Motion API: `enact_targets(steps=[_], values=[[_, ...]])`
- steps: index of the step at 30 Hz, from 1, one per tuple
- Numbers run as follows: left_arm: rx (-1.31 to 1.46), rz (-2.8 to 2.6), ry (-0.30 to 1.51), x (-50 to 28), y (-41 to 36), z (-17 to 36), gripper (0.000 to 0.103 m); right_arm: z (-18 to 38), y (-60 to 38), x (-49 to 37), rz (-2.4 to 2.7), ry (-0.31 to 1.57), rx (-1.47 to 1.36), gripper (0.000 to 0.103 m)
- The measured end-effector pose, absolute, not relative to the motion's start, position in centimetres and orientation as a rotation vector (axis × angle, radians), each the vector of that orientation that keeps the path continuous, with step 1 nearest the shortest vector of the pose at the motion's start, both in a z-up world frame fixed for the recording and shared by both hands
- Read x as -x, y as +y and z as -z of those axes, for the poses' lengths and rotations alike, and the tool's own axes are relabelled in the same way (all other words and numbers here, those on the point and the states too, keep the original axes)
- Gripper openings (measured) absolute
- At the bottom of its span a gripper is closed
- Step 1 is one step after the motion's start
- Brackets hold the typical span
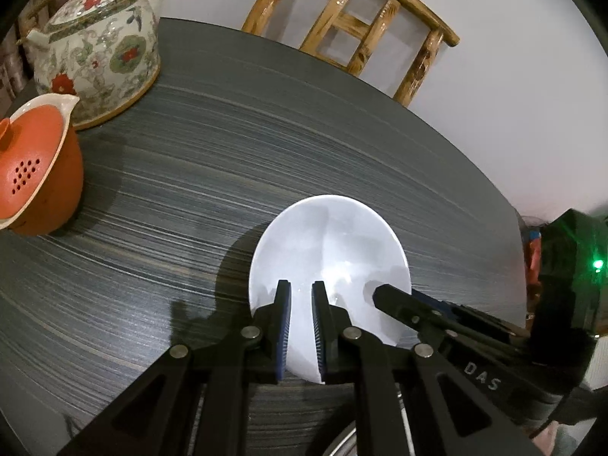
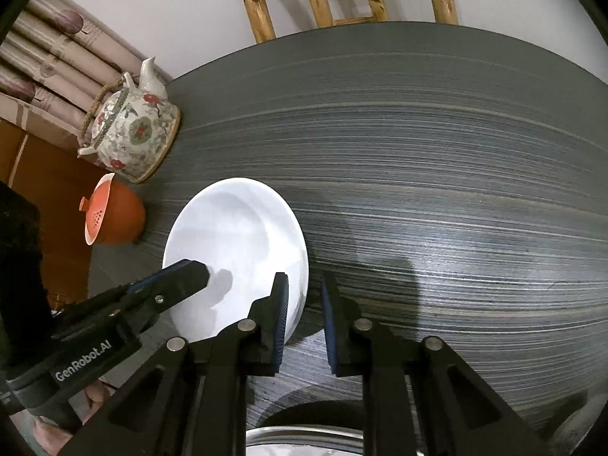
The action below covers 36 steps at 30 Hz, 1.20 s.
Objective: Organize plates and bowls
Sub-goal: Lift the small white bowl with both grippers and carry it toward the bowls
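Observation:
A white plate is held tilted above the dark striped table. My left gripper is shut on its near rim, with a blue pad on each side. The plate also shows in the right wrist view, where the left gripper comes in from the left over it. My right gripper straddles the plate's right rim with a gap between its pads. In the left wrist view its finger lies over the plate's right side. A metal rim shows at the bottom edge.
A floral teapot and an orange lidded tea pot stand at the table's left. A bamboo chair stands behind the far edge. Curtains hang at the left.

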<state>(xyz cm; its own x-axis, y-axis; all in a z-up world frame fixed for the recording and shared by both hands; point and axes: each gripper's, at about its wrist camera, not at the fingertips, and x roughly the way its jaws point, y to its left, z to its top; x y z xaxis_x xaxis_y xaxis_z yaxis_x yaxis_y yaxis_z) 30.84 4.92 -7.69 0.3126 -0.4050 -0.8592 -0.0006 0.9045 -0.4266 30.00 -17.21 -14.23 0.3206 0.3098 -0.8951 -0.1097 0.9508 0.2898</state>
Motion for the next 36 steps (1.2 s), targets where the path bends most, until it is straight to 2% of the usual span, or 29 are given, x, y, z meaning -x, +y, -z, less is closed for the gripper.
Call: enact_targets(steps=[21,22,23,25,26,27,29,36], values=[[0.520,0.274,1.292,-31.3,7.1,7.5,0.011,14.3,-16.8,-30.0,-0.285,1.228,-0.216,0.012],[0.521,0.267,1.281,-31.1,7.4,7.1,0.012,14.4,-16.9,-29.9,-0.285,1.231,-0.219,0.012],[0.516,0.262,1.276,-31.1,7.6,6.7,0.017,14.4,-17.0,-29.9,-0.287,1.233,-0.225,0.012],[0.523,0.257,1.264,-31.0,8.1,6.2,0.019,14.4,-17.3,-29.9,-0.289,1.235,-0.232,0.012],[0.517,0.235,1.253,-30.9,8.4,5.8,0.024,14.4,-17.4,-29.9,-0.287,1.236,-0.236,0.012],[0.510,0.218,1.240,-30.8,8.7,5.5,0.033,14.4,-17.5,-29.9,-0.290,1.235,-0.241,0.012],[0.494,0.203,1.234,-30.8,8.9,5.4,0.039,14.4,-17.5,-29.9,-0.291,1.235,-0.239,0.012],[0.465,0.187,1.285,-31.2,7.9,7.6,0.039,14.1,-17.1,-29.8,-0.288,1.229,-0.225,0.013]])
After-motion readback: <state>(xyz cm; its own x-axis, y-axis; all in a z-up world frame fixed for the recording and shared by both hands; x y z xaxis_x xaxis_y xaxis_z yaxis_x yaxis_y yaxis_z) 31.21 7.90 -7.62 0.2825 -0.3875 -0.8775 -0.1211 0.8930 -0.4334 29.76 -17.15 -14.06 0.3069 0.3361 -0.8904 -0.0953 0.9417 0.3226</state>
